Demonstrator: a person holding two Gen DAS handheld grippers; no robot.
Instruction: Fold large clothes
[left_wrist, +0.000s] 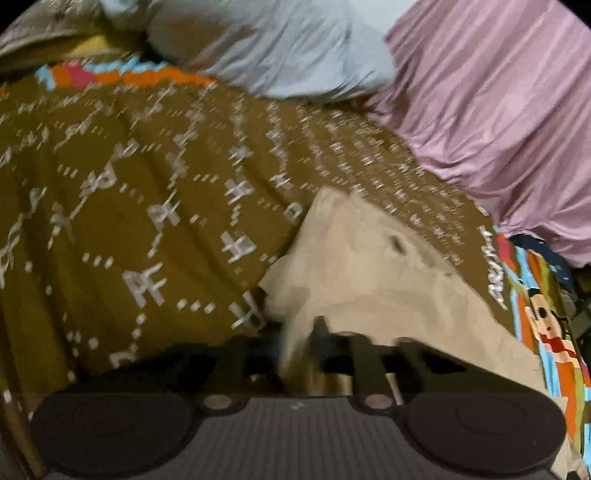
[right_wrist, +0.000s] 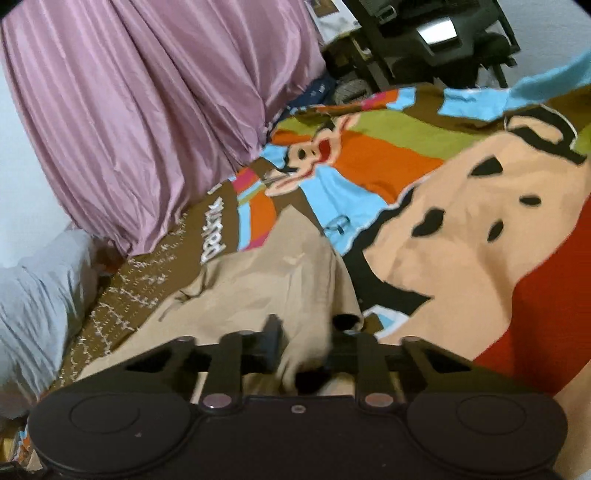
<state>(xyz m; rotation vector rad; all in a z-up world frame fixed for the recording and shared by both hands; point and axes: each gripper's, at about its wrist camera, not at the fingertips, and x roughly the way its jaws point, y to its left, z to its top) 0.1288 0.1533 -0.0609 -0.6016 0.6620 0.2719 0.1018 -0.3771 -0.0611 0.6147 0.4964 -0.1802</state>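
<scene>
Garment: beige cloth (left_wrist: 373, 280) lies on the bed, over the brown patterned cover (left_wrist: 140, 192) and the cartoon bedsheet (right_wrist: 461, 206).
Left wrist view: left gripper (left_wrist: 299, 350) clenched on the cloth's near edge, low and level; motion blur.
Right wrist view: right gripper (right_wrist: 306, 343) pinching a bunch of the same cloth (right_wrist: 266, 280), tilted a little leftward.
Doing it well: likely best to keep both pinches firm, the edge taut, and carry it evenly to avoid wrinkles.
</scene>
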